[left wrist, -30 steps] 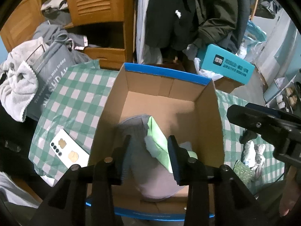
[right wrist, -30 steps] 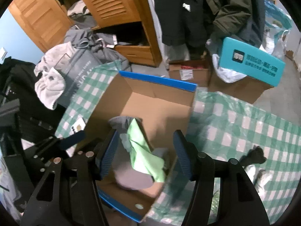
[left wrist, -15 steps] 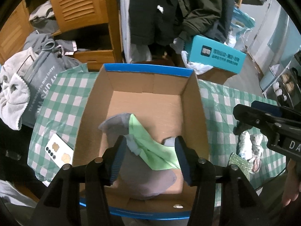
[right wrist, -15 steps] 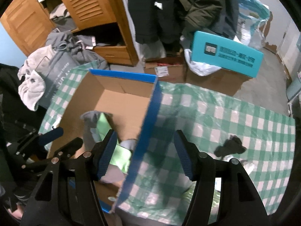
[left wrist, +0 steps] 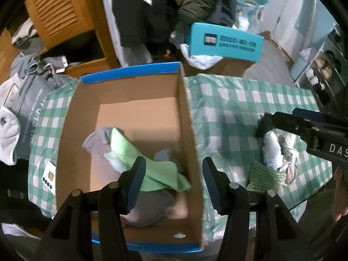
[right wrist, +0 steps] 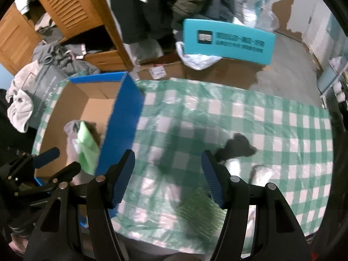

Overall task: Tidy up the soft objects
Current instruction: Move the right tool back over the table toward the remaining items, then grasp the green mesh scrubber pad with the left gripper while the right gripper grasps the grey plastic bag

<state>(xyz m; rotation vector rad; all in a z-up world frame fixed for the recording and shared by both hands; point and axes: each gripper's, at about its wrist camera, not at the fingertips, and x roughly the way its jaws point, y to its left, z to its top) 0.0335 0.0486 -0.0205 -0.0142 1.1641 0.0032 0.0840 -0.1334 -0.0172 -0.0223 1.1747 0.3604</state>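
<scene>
A cardboard box with a blue rim [left wrist: 187,113] [right wrist: 121,117] stands on the green-checked tablecloth [left wrist: 230,108] [right wrist: 217,117]. Inside lie a grey garment [left wrist: 148,206] and a light green cloth [left wrist: 134,158] [right wrist: 86,145]. My left gripper [left wrist: 173,184] hangs open above the box's right wall, holding nothing. My right gripper [right wrist: 167,178] is open over the bare cloth to the right of the box. On the cloth lie a black sock [right wrist: 236,148] [left wrist: 264,125], a white-grey soft item [left wrist: 276,150] [right wrist: 233,165] and a green knitted piece [left wrist: 264,178] [right wrist: 202,206].
A phone [left wrist: 49,177] lies left of the box. Beyond the table are a teal carton [left wrist: 224,41], hanging dark jackets [left wrist: 174,6], a wooden wardrobe [left wrist: 58,13] and a pile of grey clothes [left wrist: 24,100]. A shelf [left wrist: 324,65] stands far right.
Both grippers have moved right. The left opened wider and let go of the green cloth, which now lies in the box. The right went from over the box to over the tablecloth.
</scene>
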